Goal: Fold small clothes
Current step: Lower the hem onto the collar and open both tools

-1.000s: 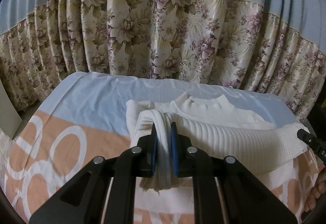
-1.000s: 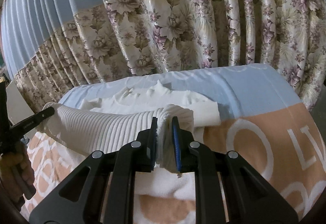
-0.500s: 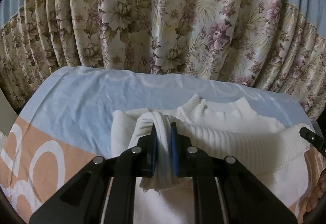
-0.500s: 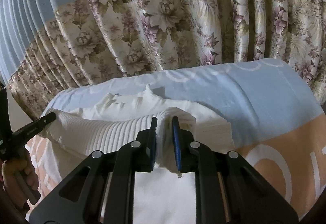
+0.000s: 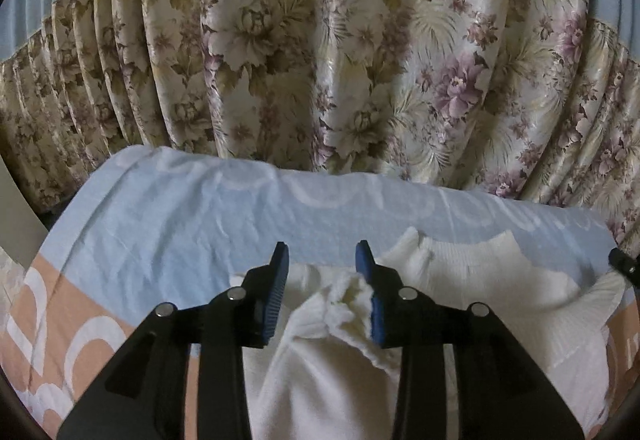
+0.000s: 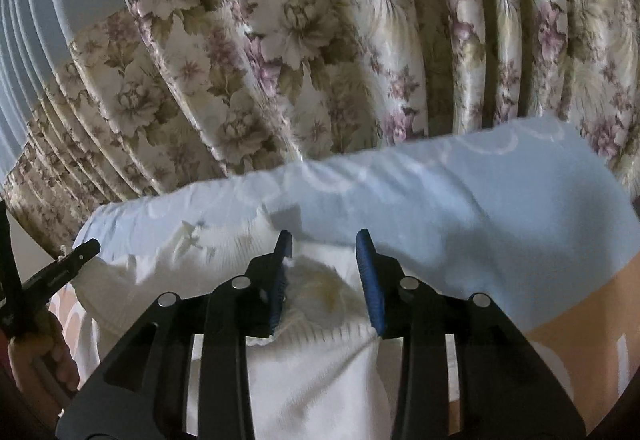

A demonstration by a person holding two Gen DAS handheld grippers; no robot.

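A white ribbed sweater [image 5: 472,272] lies on the bed, folded over so its hem rests near the collar. My left gripper [image 5: 322,260] is open, its blue pads either side of the sweater's bunched left corner, which lies loose between them. The sweater also shows in the right wrist view [image 6: 320,372]. My right gripper [image 6: 324,246] is open over the bunched right corner, no longer pinching it. The tip of the left gripper shows at the left edge of the right wrist view [image 6: 76,256].
The bedsheet [image 5: 180,224] is light blue at the far side, with orange and white lettering nearer me. A floral curtain [image 5: 340,60] hangs close behind the bed's far edge. A pale panel [image 5: 16,216] stands at the left.
Both grippers carried the sweater's hem forward toward the collar and then opened, letting go of the corners. The fabric now rests loose between the pads.
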